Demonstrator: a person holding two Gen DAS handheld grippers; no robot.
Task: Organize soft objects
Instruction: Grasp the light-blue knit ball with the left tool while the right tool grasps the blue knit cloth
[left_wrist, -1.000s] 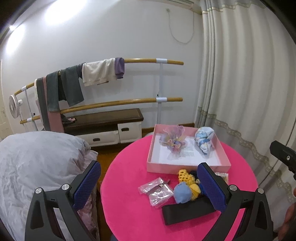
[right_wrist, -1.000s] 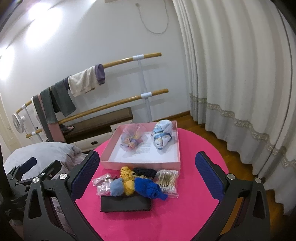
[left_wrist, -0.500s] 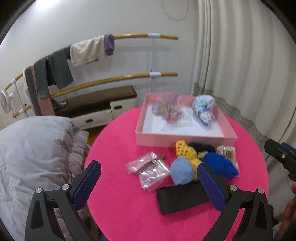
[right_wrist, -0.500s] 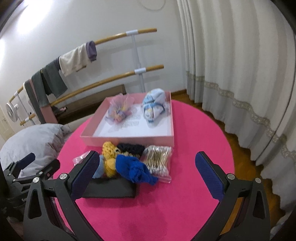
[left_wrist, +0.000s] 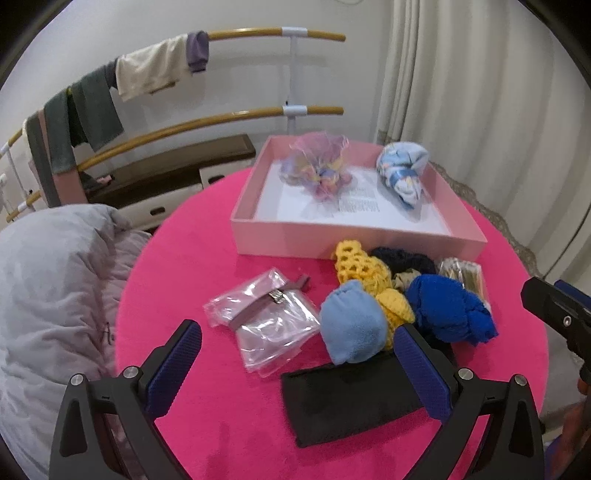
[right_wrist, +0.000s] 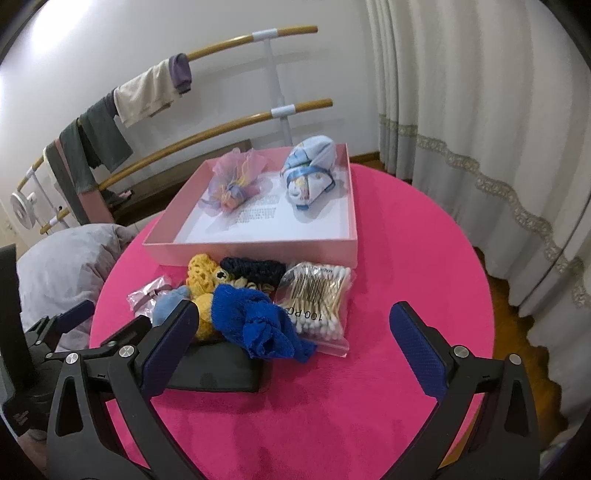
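Pink box (right_wrist: 258, 243) both views | swab bag (right_wrist: 317, 299) clear only right wrist | left gripper (left_wrist: 299, 354), right gripper (right_wrist: 299, 339) fingers released, empty

The clear plastic zip bag of cotton swabs (right_wrist: 318, 303) carries upside-down print reading "100 PC". Small print on the white paper sheet (right_wrist: 258, 213) in the pink box is illegible.

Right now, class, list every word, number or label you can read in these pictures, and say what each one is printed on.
"100 P..." (upside down, remainder unclear): on the cotton swab bag.
Small line along the bag's far edge: upside down and too small to read for sure.
Printed lines on the white sheet inside the pink box: too small and blurred to read.
Nothing else carries readable text.
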